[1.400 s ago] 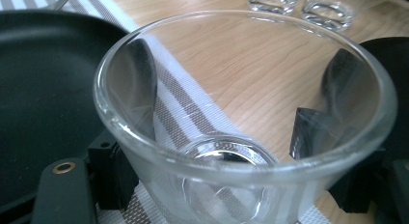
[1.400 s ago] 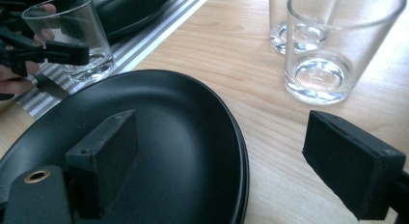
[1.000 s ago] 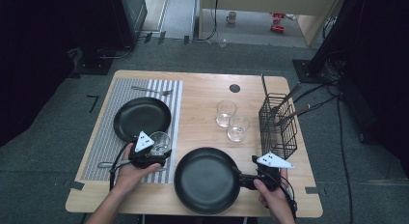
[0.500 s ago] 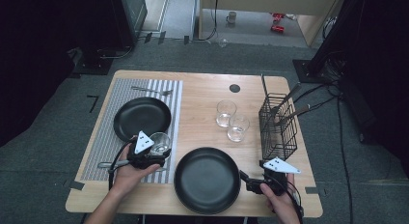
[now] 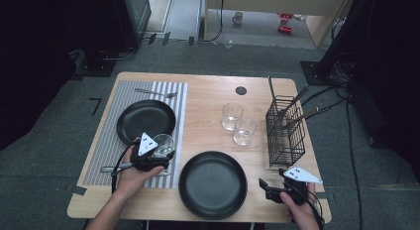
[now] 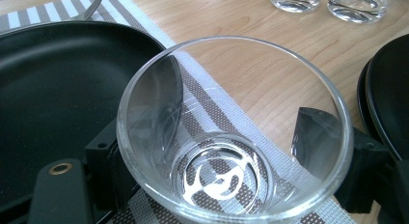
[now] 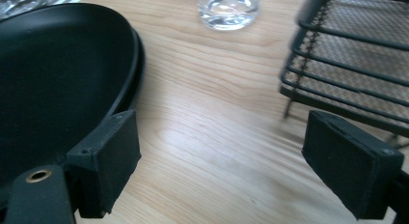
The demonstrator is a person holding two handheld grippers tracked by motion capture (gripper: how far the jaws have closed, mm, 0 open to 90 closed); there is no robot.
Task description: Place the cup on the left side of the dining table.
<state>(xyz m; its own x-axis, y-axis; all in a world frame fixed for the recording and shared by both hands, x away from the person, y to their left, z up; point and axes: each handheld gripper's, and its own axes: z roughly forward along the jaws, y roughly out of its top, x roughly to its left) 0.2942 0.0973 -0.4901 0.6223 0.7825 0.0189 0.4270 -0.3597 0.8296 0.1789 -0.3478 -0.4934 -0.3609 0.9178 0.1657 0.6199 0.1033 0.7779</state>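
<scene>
Left tongs [image 5: 159,158] pinching upright glass [image 6: 231,132] on mat [image 5: 106,145], just beside far plate [image 5: 145,119]. Right tongs [image 7: 231,175] spread, empty, beside near plate [image 5: 213,184].

Clear empty glass [image 6: 231,137] upright on striped placemat [image 5: 106,150], clamped between left gripper [image 5: 157,158] fingers, beside black plate [image 5: 145,120]

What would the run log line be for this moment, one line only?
left tool: shut on glass, over striped mat | right tool: open, empty, between near black plate and wire basket
</scene>
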